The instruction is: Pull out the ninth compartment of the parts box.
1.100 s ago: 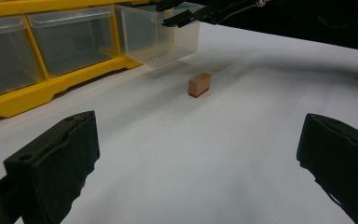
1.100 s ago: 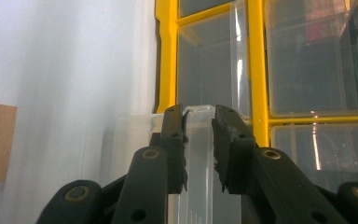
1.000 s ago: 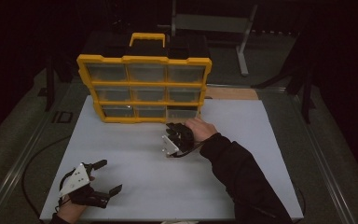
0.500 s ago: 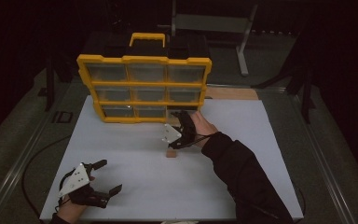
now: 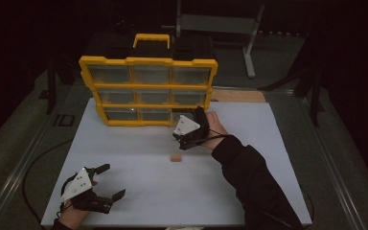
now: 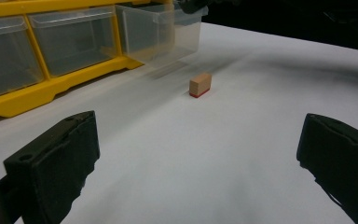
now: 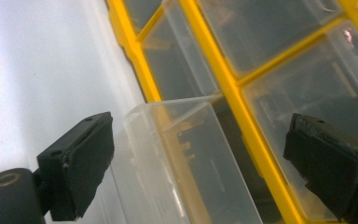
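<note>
A small wooden block [image 5: 175, 157] with a red underside lies alone on the white table [image 5: 249, 191]; it also shows ahead of the left jaws [image 6: 200, 85]. My right gripper [image 5: 188, 132] hovers just beyond it, in front of the yellow organizer [image 5: 148, 61]. Its jaws have just been opening and stand wide, with nothing gripped. In the right gripper view they [image 7: 205, 140] frame the pulled-out clear drawer [image 7: 182, 154]. That drawer sticks out of the bottom right slot [image 5: 179, 117] [image 6: 168, 28]. My left gripper [image 5: 111, 181] [image 6: 198, 140] rests open at the table's front left.
The organizer holds three rows of clear drawers under a yellow handle [image 5: 152, 39] at the back of the table. A wooden board [image 5: 239, 96] lies behind its right end. A cable [image 5: 33, 167] runs off the table's left side.
The right gripper has opened, risen off the table and moved toward the organizer, leaving the block lying on the table. The left gripper has stayed where it was.
</note>
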`<action>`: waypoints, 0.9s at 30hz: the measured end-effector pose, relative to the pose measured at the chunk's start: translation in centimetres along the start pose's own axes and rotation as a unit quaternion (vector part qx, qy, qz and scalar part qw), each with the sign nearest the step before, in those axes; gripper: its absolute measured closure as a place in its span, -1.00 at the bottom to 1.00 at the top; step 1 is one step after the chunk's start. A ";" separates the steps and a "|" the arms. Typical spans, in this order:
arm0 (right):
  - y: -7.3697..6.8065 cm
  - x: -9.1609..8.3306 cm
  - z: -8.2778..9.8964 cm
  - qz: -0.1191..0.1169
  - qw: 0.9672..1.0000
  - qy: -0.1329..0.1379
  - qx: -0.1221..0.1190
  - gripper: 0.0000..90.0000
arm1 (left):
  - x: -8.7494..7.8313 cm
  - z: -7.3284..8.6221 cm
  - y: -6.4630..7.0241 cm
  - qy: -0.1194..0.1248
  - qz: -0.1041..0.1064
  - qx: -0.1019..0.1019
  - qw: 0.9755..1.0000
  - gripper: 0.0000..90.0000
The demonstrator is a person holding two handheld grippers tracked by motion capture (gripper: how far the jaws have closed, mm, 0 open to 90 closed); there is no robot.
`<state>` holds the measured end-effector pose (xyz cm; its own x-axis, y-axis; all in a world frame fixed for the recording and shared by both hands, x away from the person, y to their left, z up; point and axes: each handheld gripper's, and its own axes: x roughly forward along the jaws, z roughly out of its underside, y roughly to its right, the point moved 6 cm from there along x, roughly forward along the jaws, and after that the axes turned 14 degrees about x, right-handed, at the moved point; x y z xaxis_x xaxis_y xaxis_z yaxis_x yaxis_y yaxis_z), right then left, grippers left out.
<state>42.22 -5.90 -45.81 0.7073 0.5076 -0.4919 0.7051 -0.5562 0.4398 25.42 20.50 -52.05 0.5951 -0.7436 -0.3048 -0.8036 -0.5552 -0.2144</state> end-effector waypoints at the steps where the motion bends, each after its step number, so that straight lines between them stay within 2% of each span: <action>1: 0.2 -0.1 0.0 -0.001 1.000 0.000 0.006 -0.81 | 0.0 0.0 0.0 0.001 0.000 -0.001 1.000 -1.00; 5: 1.1 -0.5 0.1 -0.006 0.999 0.010 0.039 -0.81 | 0.0 0.0 0.0 0.001 0.000 -0.001 1.000 -1.00; 7: 1.4 -0.7 0.2 -0.010 0.998 0.016 0.065 -0.81 | 0.0 0.0 0.0 0.000 0.000 -0.001 1.000 -1.00; 11: 1.9 -1.1 0.5 -0.018 0.995 0.024 0.093 -0.81 | 0.0 0.0 0.0 0.001 -0.001 -0.001 1.000 -1.00; 17: 2.9 -1.9 1.2 -0.016 0.991 0.037 0.127 -0.81 | 0.0 0.0 0.0 0.001 -0.002 -0.001 1.000 -1.00; 27: 3.7 -3.5 3.2 -0.036 0.983 0.048 0.176 -0.81 | 0.0 0.0 0.0 0.001 -0.001 0.000 1.000 -1.00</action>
<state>42.24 -11.81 -44.84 0.6703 0.6038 -0.4314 0.7036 -0.7018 0.1112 25.42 20.48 -52.03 0.5965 -0.7433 -0.3028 -0.8026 -0.5566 -0.2148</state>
